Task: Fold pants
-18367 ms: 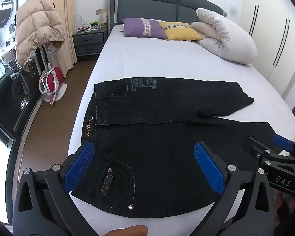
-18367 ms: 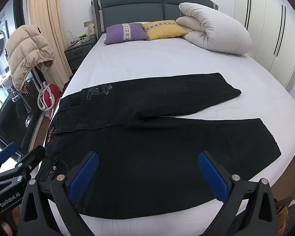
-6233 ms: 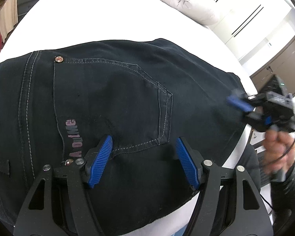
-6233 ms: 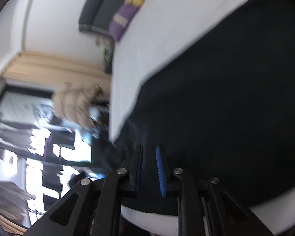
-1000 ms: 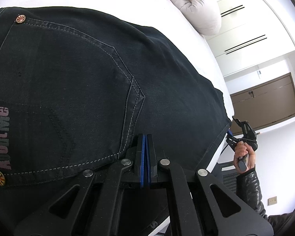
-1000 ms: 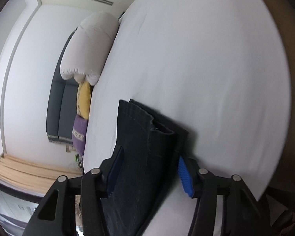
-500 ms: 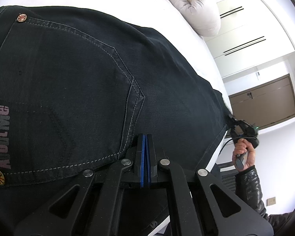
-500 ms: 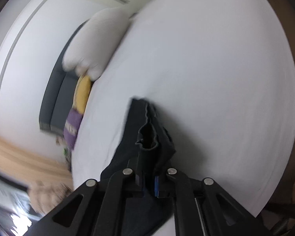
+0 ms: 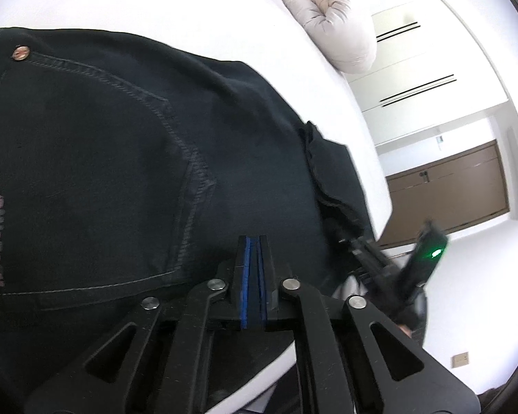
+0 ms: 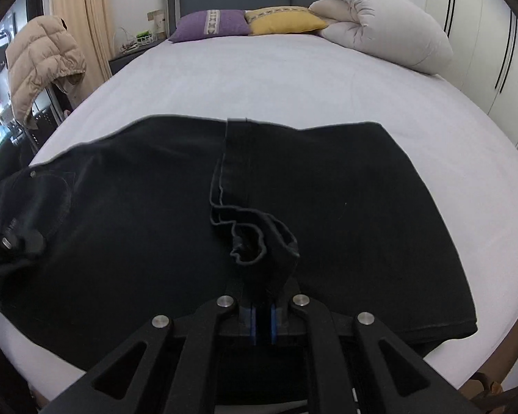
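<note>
While the right tongs [image 10: 263,322] clench the black jeans' [image 10: 138,214] leg hems [image 10: 259,241], the left tongs [image 9: 253,286], opening slightly, seemingly pinch the seat edge. Denim is heavy and limp; grip the stacked hems.

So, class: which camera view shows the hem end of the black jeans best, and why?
The right wrist view. There the hem sits centre frame, bunched and pinched in the right tool, with the folded jeans spread across the bed. The left wrist view shows it only as a blurred ruffled edge near the side.
</note>
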Demonstrator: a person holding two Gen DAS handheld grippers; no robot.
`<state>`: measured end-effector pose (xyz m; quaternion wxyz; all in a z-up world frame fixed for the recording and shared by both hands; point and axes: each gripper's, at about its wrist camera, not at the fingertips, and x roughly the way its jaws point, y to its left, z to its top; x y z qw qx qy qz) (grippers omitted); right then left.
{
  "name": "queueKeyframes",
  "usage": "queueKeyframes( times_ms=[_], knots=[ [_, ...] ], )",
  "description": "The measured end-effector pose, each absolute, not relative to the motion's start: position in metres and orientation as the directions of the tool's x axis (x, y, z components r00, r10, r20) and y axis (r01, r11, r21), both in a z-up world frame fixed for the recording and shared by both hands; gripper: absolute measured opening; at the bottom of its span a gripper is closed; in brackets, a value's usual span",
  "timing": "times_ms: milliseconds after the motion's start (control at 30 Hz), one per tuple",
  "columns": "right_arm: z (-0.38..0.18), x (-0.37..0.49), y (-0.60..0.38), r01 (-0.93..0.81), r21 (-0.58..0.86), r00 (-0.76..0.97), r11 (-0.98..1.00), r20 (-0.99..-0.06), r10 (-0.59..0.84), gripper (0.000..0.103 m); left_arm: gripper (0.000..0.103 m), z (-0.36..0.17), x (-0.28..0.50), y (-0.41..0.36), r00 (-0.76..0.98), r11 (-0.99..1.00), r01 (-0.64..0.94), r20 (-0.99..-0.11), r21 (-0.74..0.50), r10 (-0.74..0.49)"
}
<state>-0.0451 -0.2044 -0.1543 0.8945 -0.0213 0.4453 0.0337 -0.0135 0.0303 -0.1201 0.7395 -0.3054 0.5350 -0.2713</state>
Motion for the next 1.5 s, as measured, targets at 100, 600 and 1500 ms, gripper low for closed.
queueKeyframes(
  times_ms=[100, 600, 1500],
  knots=[
    [-0.149, -0.046, -0.205, -0.09, -0.043, 0.619, 0.995, -0.785, 0.022, 0.006, 0.064, -0.121, -0.004, 0.024, 0.273, 0.616, 0.041, -0.584, -0.786, -0.764],
    [-0.115, -0.073, -0.195, -0.119, -0.109, 0.712, 0.987, -0.702, 0.008, 0.007, 0.091, -0.13, 0.092, -0.095, 0.064, 0.46, -0.022, -0.461, -0.887, -0.885],
    [-0.124, -0.096, -0.066, -0.433, -0.269, 0.653, 0.86, -0.752, 0.094, 0.007, 0.006, -0.112, 0.056, 0.001, 0.104, 0.646, 0.112, -0.638, -0.755, -0.763]
  ],
)
